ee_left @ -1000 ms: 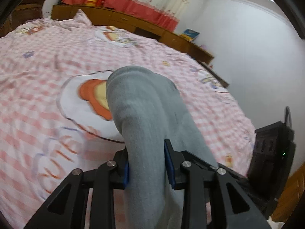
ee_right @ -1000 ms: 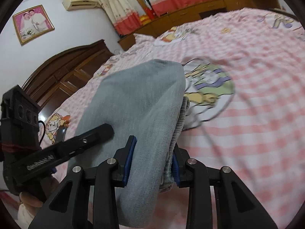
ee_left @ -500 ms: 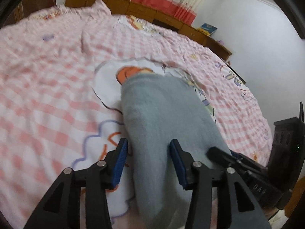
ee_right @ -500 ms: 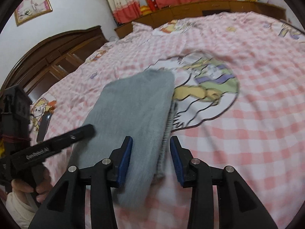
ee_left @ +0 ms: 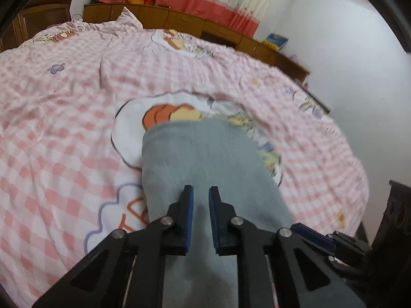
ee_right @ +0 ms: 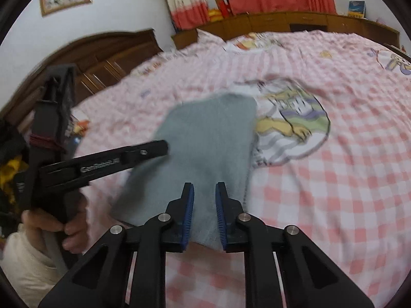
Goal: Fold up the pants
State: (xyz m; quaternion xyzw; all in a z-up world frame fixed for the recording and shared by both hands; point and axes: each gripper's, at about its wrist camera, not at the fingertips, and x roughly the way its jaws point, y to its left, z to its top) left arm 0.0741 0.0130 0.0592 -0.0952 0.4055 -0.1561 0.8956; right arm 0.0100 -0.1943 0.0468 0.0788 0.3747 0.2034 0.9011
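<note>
The grey pants [ee_left: 205,159] lie folded into a narrow, thick stack on the pink checked bedspread [ee_left: 64,133]. Their far end covers part of a printed cartoon patch, away from the bedspread's edges.

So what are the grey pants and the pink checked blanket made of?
The grey pants look like soft, matte knit, maybe fleece or jersey: fuzzy, no shine, thick rounded fold. The pink checked bedcover looks like thin woven cotton, printed with cartoons, with fine crisp wrinkles. Motion blur leaves both open.
</note>
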